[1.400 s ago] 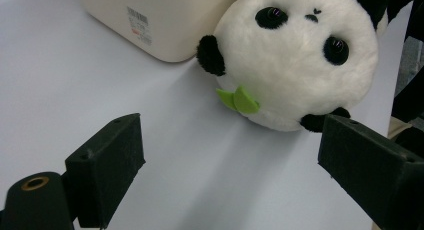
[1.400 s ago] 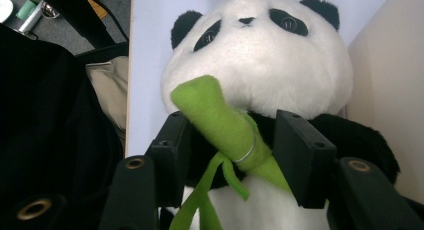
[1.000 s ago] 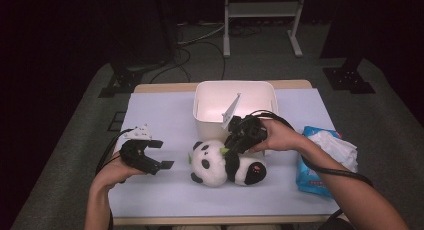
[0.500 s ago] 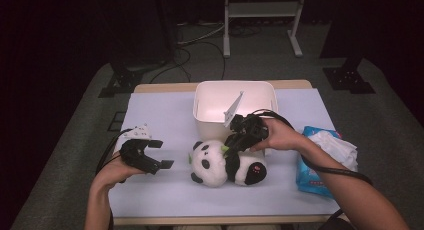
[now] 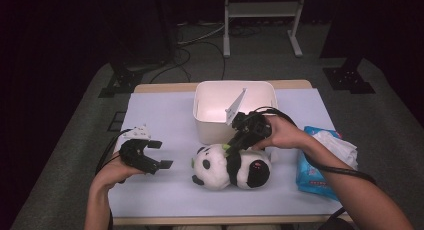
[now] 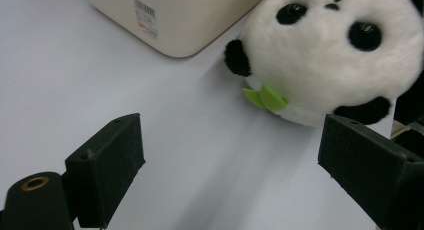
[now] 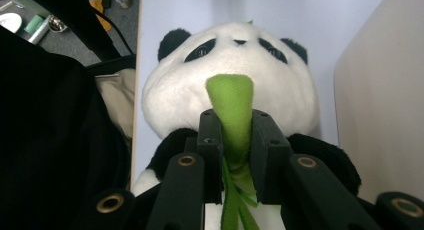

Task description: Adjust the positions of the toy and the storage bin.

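Pinching green leaf [image 7: 231, 115] | right hand-held gripper [image 7: 234, 140] angled down over panda [image 5: 231, 166]

We note the panda toy [image 5: 231, 166] is plush: a fuzzy, matt pile in white and black, with glossy hard eyes. Its green strip [image 7: 231, 115] looks like felt, flat and matt, with a fine nap. The right gripper [image 7: 236, 140] has matt black jaws, seemingly plastic, with brass-coloured metal inserts; the left gripper [image 6: 250, 165] carries pads with a slightly grainy, foam-like face. The white bin [image 5: 207, 125] reads as smooth plastic with a paper label. The table cover [image 5: 165, 115] is smooth, matt, pale; the wipes pack [image 5: 320, 165] is glossy blue film.
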A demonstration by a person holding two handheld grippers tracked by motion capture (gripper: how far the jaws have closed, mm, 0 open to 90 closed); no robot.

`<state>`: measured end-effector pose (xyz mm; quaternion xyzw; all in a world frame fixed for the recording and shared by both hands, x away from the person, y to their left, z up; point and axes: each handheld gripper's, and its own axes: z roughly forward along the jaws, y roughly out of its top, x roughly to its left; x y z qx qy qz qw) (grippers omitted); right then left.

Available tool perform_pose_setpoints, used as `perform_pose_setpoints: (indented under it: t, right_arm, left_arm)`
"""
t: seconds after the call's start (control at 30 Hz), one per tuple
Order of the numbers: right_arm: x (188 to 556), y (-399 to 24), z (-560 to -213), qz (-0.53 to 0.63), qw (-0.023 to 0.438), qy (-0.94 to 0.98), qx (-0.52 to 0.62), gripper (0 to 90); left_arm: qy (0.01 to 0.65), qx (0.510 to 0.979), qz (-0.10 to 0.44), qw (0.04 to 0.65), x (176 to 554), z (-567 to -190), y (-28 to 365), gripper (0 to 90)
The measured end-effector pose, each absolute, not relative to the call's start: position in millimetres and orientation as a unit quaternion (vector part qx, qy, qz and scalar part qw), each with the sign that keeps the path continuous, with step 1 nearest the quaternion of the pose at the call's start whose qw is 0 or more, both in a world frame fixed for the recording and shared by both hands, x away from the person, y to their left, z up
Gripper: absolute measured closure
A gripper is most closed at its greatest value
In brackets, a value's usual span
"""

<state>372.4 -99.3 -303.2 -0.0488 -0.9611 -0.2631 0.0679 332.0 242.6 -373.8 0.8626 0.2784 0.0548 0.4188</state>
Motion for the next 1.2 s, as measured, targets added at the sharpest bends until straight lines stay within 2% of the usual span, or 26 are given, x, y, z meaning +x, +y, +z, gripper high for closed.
perform_pose_setpoints:
  t: [1.2]
  right_arm:
    - [357.8,-113.5,-180.9,-0.294,-0.039,-0.954,-0.041,76.6]
  left_arm:
    - [0.286,0.858,0.059,0.423,332.3,-372.9,249.0,10.1]
